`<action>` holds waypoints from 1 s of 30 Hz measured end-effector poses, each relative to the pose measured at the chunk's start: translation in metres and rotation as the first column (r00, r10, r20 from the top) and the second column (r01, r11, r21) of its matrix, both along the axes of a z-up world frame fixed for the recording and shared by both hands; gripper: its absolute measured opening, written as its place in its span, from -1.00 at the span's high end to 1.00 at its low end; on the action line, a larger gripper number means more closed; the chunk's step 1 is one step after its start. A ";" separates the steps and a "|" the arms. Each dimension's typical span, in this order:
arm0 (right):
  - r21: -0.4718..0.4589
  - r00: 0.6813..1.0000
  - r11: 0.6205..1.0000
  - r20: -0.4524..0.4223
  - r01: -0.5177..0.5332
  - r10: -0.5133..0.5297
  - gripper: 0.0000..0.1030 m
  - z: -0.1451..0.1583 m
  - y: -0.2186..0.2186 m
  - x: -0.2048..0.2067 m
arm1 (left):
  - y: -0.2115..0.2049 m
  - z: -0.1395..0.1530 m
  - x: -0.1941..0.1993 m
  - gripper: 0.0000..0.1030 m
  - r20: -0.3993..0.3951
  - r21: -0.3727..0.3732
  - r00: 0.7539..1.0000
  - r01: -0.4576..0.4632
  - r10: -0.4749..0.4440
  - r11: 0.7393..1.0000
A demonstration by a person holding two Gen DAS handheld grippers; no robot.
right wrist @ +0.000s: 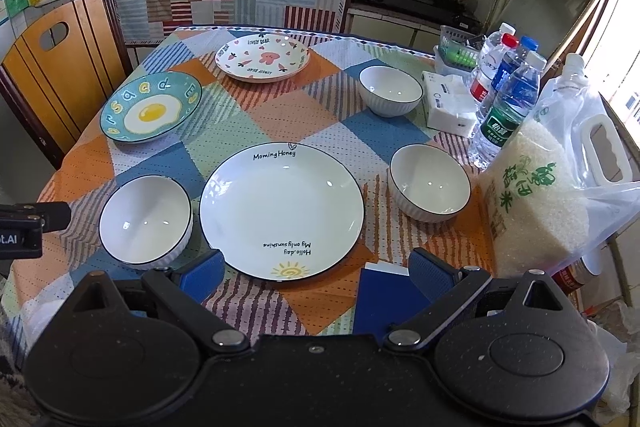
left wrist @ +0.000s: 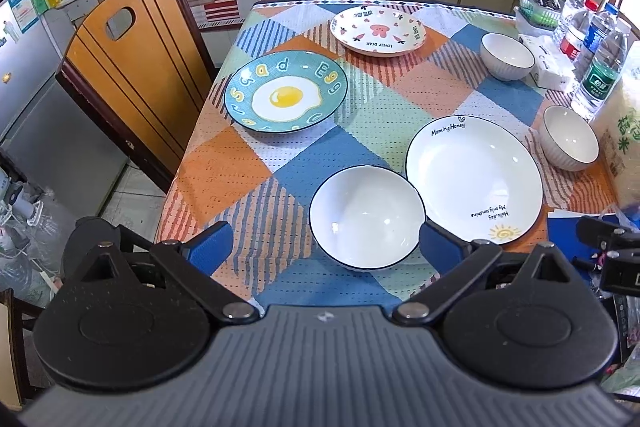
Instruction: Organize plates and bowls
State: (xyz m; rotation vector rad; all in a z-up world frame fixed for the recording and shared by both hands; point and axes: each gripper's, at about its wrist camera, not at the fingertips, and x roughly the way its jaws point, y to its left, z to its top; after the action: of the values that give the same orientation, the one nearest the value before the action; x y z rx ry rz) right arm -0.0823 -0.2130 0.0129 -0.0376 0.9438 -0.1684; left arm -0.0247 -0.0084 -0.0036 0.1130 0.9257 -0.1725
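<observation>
Six pieces of crockery sit spread over the patchwork-clothed bench [right wrist: 280, 99], none stacked yet. The left hand-held gripper [left wrist: 326, 247] hangs wide open at the near edge, its blue fingers either side of the nearest white bowl [left wrist: 366, 217] but not clamped on it. The right hand-held gripper [right wrist: 316, 273] is just as wide and empty, poised over the near rim of the big "Morning Honey" plate [right wrist: 282, 211].

From where I stand, that bowl and that plate look almost rim to rim. If the left fingers close on the bowl's wall and lift at an angle, I'd expect the bowl to knock the plate or skid on the cloth. The glazed walls look slick, so a shallow pinch on the rim could let it slip and drop.

The plate is the harder grasp, I reckon: it lies flat and low, so a finger has to get under the rim, and pushing instead would shove it toward the bowl with the dark rim [right wrist: 430, 183] on its right. That bowl sits near the bag of rice [right wrist: 536, 195] and the water bottles [right wrist: 508, 107], which look easy to topple with a careless sweep.

The egg plate [right wrist: 150, 109] lies close to the bench's left edge; a nudge outward might send it over. The pink-patterned plate [right wrist: 262, 59] and the far white bowl [right wrist: 390, 91] stand well apart at the back, a long reach over everything else. The two grippers also sit near each other, so moving both together risks a clash.
</observation>
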 end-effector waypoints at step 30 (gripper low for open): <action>0.033 1.000 0.999 -0.008 -0.002 0.002 -0.94 -0.003 -0.007 0.004 | 0.005 0.004 0.002 -0.93 -0.003 -0.049 1.000 -0.006 0.006 0.999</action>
State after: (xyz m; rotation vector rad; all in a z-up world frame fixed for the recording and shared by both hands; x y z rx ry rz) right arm -0.0786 -0.2202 0.0100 -0.0085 0.9549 -0.1510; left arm -0.0227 -0.0030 0.0000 0.0644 0.9241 -0.1897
